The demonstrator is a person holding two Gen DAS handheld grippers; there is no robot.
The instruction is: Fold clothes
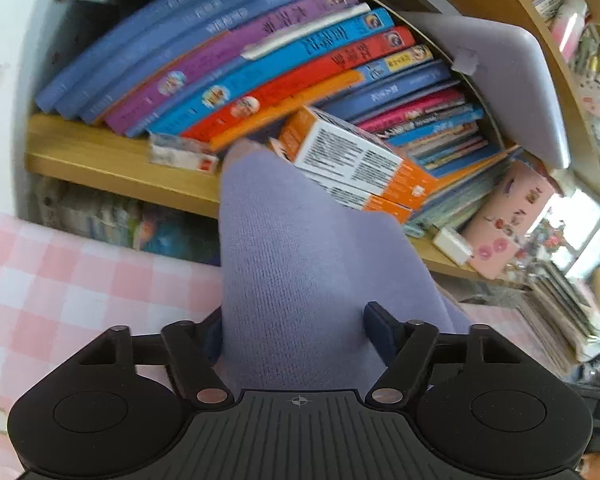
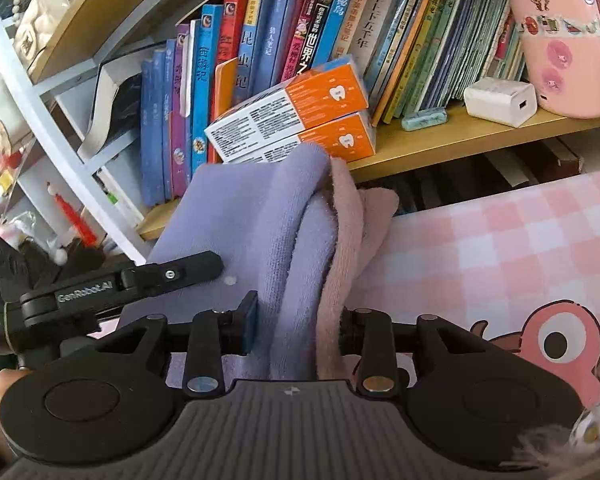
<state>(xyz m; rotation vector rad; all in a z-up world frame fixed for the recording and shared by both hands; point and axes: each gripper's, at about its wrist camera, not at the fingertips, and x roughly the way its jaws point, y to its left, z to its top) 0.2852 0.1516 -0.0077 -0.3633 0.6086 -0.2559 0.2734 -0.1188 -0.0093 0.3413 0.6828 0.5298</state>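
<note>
Both tongs are gripping the cloth: left tongs pinching a purple fold, right tongs clamping purple and pink layers over the checked tabletop, near the bookshelf.

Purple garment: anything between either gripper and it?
No. The purple garment runs straight between the left gripper's fingers, and its bunched folds, with a pink layer beside them, sit between the right gripper's fingers. The orange boxes and books lie beyond, on the shelf.
</note>
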